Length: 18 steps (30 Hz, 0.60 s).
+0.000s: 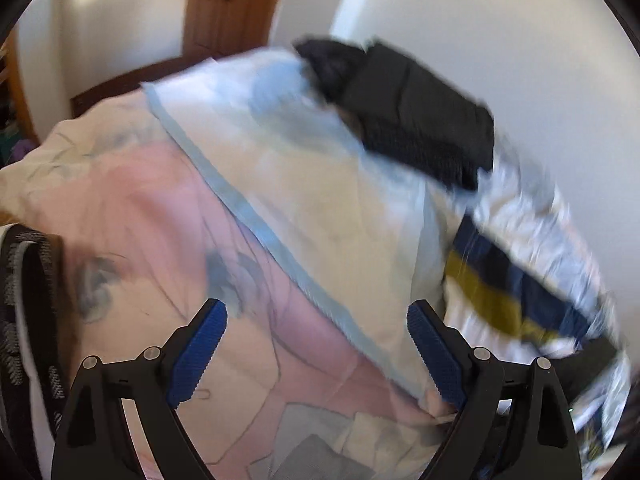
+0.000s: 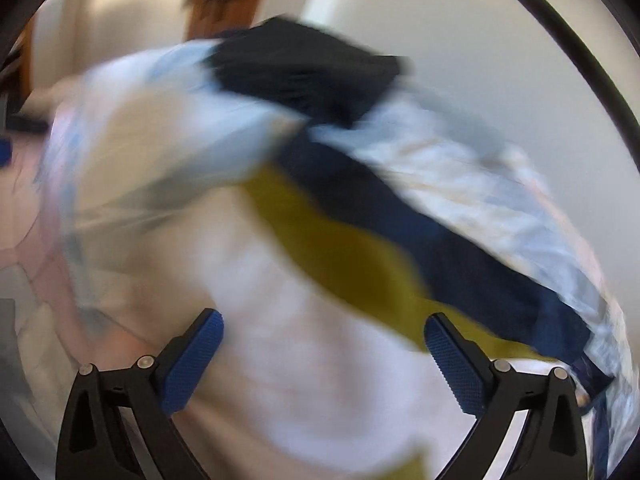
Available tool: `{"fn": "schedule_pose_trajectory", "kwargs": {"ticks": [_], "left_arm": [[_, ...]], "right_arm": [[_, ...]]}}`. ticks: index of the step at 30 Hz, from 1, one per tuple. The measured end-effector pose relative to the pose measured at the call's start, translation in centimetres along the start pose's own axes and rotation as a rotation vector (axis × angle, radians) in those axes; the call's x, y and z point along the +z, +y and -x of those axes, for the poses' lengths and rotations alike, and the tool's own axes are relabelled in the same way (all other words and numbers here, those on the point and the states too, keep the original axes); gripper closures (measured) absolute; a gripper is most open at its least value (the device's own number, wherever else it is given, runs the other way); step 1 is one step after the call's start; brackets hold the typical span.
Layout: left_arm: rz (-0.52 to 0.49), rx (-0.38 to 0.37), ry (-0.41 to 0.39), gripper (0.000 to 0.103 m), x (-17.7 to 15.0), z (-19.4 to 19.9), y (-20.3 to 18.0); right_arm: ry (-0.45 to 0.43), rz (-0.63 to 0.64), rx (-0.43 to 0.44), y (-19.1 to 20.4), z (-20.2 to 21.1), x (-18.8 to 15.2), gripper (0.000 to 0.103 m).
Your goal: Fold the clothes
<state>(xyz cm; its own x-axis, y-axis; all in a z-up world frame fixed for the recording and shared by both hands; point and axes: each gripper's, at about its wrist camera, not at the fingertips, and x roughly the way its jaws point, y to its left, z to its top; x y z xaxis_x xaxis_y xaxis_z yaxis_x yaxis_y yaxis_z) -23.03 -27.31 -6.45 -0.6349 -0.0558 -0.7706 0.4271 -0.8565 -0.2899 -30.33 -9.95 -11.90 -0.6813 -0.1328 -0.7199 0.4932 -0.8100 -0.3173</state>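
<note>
A white garment with navy and mustard stripes lies on the bed, blurred in the right wrist view; it also shows at the right edge of the left wrist view as the striped garment. My right gripper hovers over its white part, jaws wide apart, nothing between the pads. My left gripper is open over the pink and cream bedspread and a pale blue-edged pillow, gripping nothing. A stack of dark folded clothes rests at the far end of the pillow, also seen as the dark stack.
A white wall runs along the right side of the bed. A brown wooden door stands at the back. A dark patterned garment or strap lies at the left edge. The bed's wooden frame shows behind the pillow.
</note>
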Motion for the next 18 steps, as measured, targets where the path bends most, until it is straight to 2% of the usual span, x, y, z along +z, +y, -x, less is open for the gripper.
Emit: {"fn": "schedule_pose_trajectory", "kwargs": {"ticks": [2, 3, 5, 6, 8, 9, 11, 15, 16, 18], "left_arm": [[0.031, 0.0, -0.061, 0.011, 0.7, 1.7, 0.9], [0.042, -0.002, -0.088, 0.011, 1.0, 2.5, 1.3], [0.047, -0.034, -0.09, 0.011, 1.0, 3.4, 1.6], [0.048, -0.058, -0.081, 0.011, 1.1, 3.6, 1.7], [0.014, -0.13, -0.047, 0.011, 1.1, 3.3, 1.0], [-0.015, -0.173, -0.029, 0.011, 0.8, 3.0, 0.2], [-0.092, -0.261, -0.017, 0.011, -0.6, 3.2, -2.1], [-0.264, -0.447, 0.063, 0.011, -4.7, 3.4, -7.7], [-0.319, -0.455, 0.107, 0.011, -6.4, 3.4, -9.3], [-0.438, -0.467, 0.187, 0.011, -10.0, 3.3, -12.1]], "right_arm": [[-0.05, -0.002, 0.013, 1.4, 0.2, 1.0, 0.006], [-0.066, -0.038, 0.059, 1.2, 0.4, 1.3, 0.007], [-0.074, -0.203, 0.257, -2.2, 1.3, 1.1, 0.007], [-0.083, -0.285, 0.324, -4.1, 2.0, 0.6, 0.003], [-0.109, -0.447, 0.362, -8.9, 4.1, -2.1, 0.0], [-0.109, -0.509, 0.352, -11.3, 5.3, -4.1, 0.0], [-0.077, -0.599, 0.276, -15.7, 7.5, -8.3, 0.0], [0.061, -0.597, -0.049, -21.4, 12.3, -18.8, 0.0], [0.097, -0.594, -0.121, -22.5, 13.6, -21.6, 0.0], [0.14, -0.615, -0.158, -24.2, 16.9, -27.7, 0.0]]}}
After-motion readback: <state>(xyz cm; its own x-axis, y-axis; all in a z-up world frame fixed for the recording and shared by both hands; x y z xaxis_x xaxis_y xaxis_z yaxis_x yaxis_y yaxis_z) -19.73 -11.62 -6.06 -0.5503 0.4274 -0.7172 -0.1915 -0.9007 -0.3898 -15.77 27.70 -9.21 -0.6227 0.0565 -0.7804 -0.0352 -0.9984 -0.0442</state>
